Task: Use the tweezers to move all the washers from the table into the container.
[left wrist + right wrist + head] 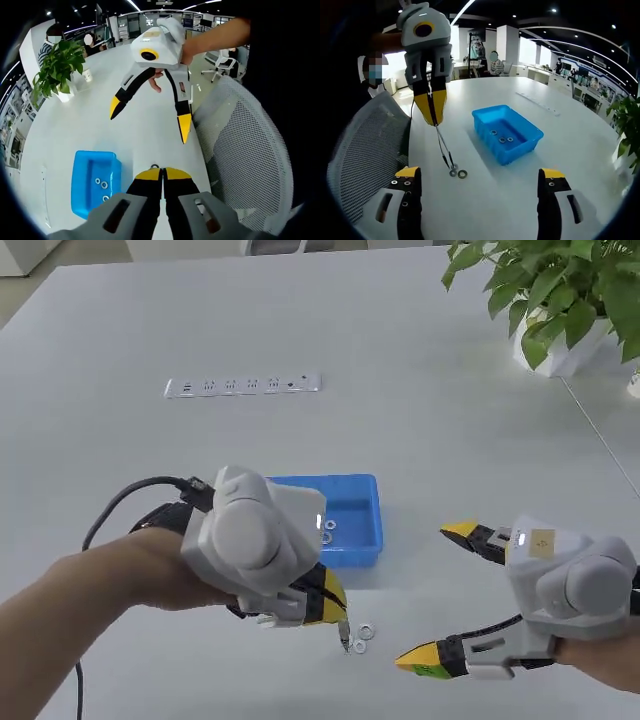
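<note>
White tabletop in an open-plan office. At 11 o'clock in the head view lies a white multi-socket power strip. Left gripper: yellow-tipped jaws pressed together on slender metal tweezers, which slant down to the table. The tweezer tips sit at one of two small silver ring washers lying side by side. At 12 o'clock from these stands a shallow blue rectangular plastic container with further washers inside. Right gripper, at 3 o'clock from the table washers: jaws wide apart, holding nothing. At 1 o'clock, a leafy green potted plant.
</note>
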`<state>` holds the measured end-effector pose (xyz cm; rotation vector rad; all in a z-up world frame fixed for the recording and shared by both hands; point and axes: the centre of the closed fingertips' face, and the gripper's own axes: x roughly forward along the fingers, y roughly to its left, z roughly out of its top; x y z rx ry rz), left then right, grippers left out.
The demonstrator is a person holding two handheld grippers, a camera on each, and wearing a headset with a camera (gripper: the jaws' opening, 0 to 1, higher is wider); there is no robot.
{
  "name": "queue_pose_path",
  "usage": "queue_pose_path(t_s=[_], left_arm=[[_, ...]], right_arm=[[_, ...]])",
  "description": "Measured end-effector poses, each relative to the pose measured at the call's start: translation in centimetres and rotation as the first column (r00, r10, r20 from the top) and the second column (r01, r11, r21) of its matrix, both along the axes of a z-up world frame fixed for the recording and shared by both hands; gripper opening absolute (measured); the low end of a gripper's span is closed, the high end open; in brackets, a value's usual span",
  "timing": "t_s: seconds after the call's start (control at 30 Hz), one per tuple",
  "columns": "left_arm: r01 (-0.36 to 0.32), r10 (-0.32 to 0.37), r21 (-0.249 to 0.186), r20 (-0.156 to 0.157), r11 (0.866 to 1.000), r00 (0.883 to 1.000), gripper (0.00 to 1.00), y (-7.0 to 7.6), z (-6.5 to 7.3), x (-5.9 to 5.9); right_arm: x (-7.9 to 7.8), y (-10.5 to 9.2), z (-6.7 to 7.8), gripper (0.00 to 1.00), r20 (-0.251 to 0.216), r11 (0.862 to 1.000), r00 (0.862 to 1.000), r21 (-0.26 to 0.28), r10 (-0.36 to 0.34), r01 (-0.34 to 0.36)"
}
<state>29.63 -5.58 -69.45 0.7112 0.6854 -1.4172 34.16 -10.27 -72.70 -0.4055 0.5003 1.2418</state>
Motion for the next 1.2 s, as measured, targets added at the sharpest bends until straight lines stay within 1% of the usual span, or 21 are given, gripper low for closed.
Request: queue_pose_path(t_s=[0.1,0.2,0.23,0.3,0.33,0.43,0.53,0.6,0.7,0.87,0.93,1.2], left_arm=[[0.006,-0.006,0.002,0.0,1.0,1.0,0.03,0.0,0.0,-0.1],[0.008,-0.008,0.004,-0.002,1.0,1.0,0.03,0.0,0.0,-0.1],[0.009,-0.009,0.004,-0.002,1.0,1.0,0.03,-0.1,0.0,-0.1],[0.008,-0.008,0.007,-0.001,1.0,1.0,0.03,0.0,0.0,0.0],[0.009,-0.009,0.009,-0.001,1.0,1.0,0.03,0.0,0.0,0.1],[0.011,-0.011,0.009,-0.003,1.0,1.0,0.03,0.0,0.0,0.1],[0.01,-0.01,0.007,-0.007,1.0,1.0,0.03,0.0,0.0,0.0],[0.011,-0.011,0.008,-0.009,1.0,1.0,0.03,0.0,0.0,0.0],[0.011,-0.011,0.007,-0.009,1.0,1.0,0.03,0.0,0.0,0.0],[0.012,-0.011,0.009,-0.01,1.0,1.0,0.03,0.0,0.0,0.1],[0.011,-0.011,0.009,-0.011,1.0,1.0,0.03,0.0,0.0,0.1],[0.011,-0.011,0.005,-0.012,1.0,1.0,0.03,-0.1,0.0,0.1]], right_arm=[[-0.4,0.4,0.0,0.93,0.007,1.0,1.0,0.01,0.022,-0.022],[-1.1,1.0,-0.3,0.87,0.008,0.998,0.998,0.008,0.057,-0.057],[-1.4,1.2,-0.5,0.84,0.006,0.998,0.998,0.009,0.07,-0.07],[-2.0,1.9,-0.5,0.76,0.015,0.994,0.994,0.018,0.108,-0.108],[-2.1,2.1,-0.7,0.73,0.012,0.993,0.993,0.018,0.114,-0.114],[-2.9,3.1,-1.2,0.59,0.022,0.986,0.986,0.008,0.166,-0.166],[-3.6,3.8,-1.8,0.49,0.016,0.979,0.979,-0.002,0.204,-0.204],[-3.9,4.4,-2.2,0.42,0.023,0.973,0.972,-0.017,0.232,-0.232],[-4.1,5.0,-2.8,0.33,0.018,0.968,0.968,-0.027,0.251,-0.25],[-4.4,6.2,-3.5,0.26,0.011,0.956,0.956,-0.04,0.292,-0.292],[-4.3,6.6,-3.6,0.23,0.017,0.954,0.954,-0.045,0.298,-0.297],[-4.3,7.1,-3.9,0.16,0.003,0.946,0.948,-0.061,0.318,-0.317]])
